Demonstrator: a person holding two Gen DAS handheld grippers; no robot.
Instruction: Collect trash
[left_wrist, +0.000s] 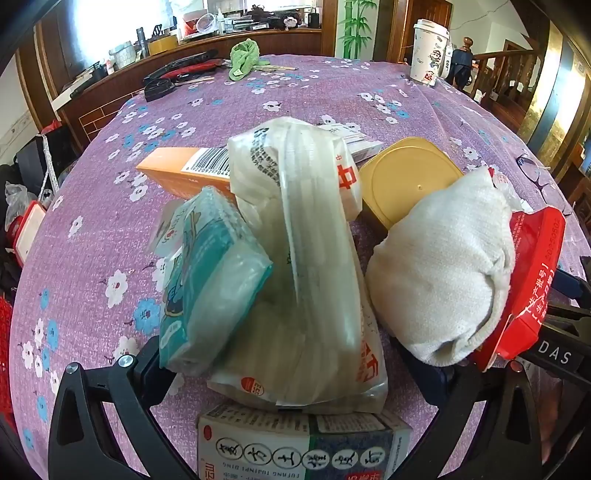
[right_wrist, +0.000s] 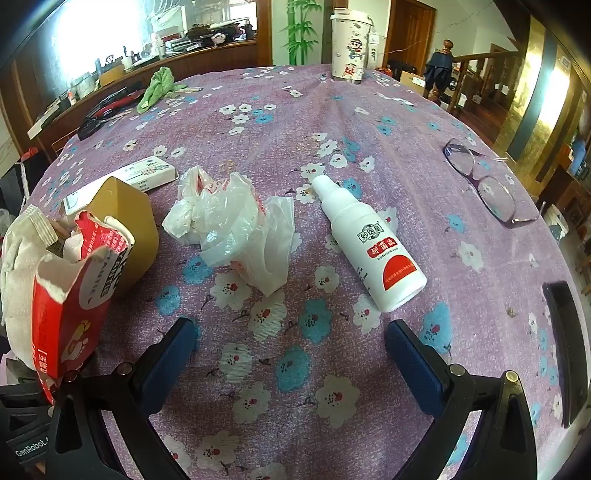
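In the left wrist view my left gripper is open around a heap of trash: a teal tissue pack, a white printed wrapper, a white sock, a torn red carton, an orange box, a yellow lid and a medicine box at the near edge. In the right wrist view my right gripper is open and empty above the cloth. Beyond it lie a crumpled plastic bag and a white spray bottle. The torn red carton stands at its left.
A purple flowered tablecloth covers the table. A paper cup stands at the far edge, a green rag and scissors at the far left. Glasses lie right, a black phone at the right edge.
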